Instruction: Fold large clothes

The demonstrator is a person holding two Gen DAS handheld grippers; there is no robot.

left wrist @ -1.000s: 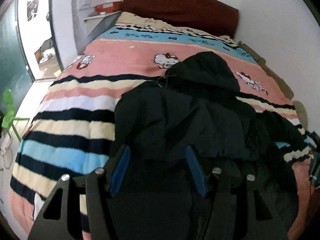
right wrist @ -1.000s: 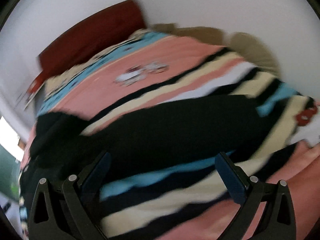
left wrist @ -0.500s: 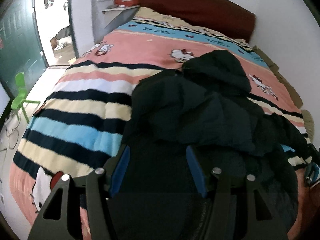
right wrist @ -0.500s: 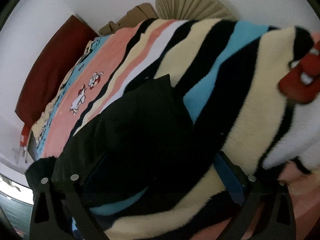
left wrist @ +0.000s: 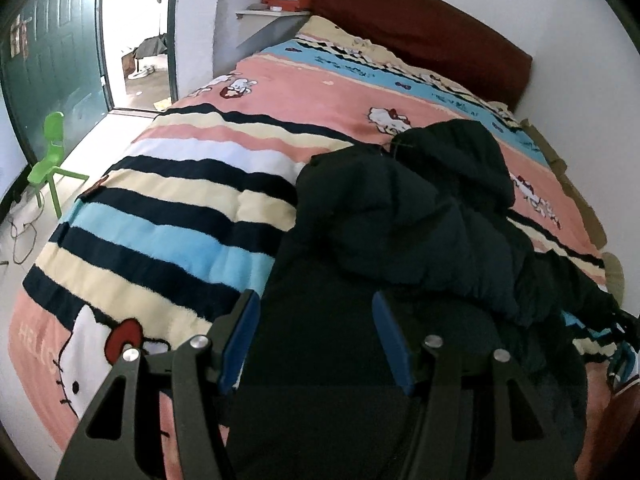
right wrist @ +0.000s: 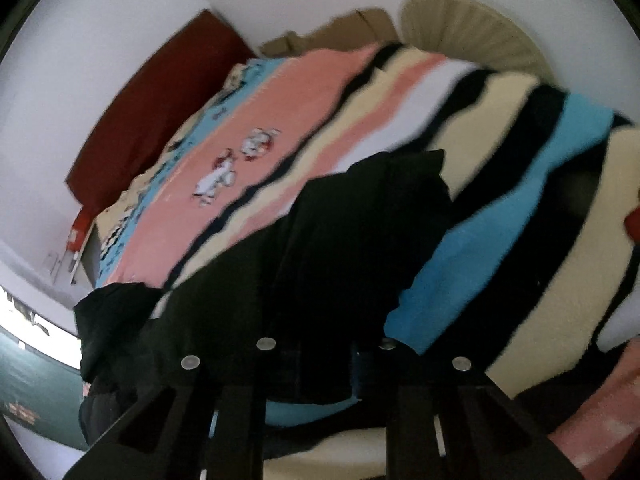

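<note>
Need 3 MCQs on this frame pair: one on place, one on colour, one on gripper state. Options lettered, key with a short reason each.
1. Where does the black jacket lie?
A. on the striped blanket on the bed
B. on the floor by the door
C. over the green chair

2. What colour is the small chair by the door?
A. red
B. green
C. white

3. How does the right gripper stand?
A. wide open above bare blanket
B. out of view
C. shut on the jacket's dark cloth

Key:
1 A: the jacket is spread across the blanket's stripes in both views.
2 B: the left wrist view shows a bright green plastic chair.
3 C: its fingers have come together with black cloth between them, while the left gripper has blue pads apart over the jacket.
</note>
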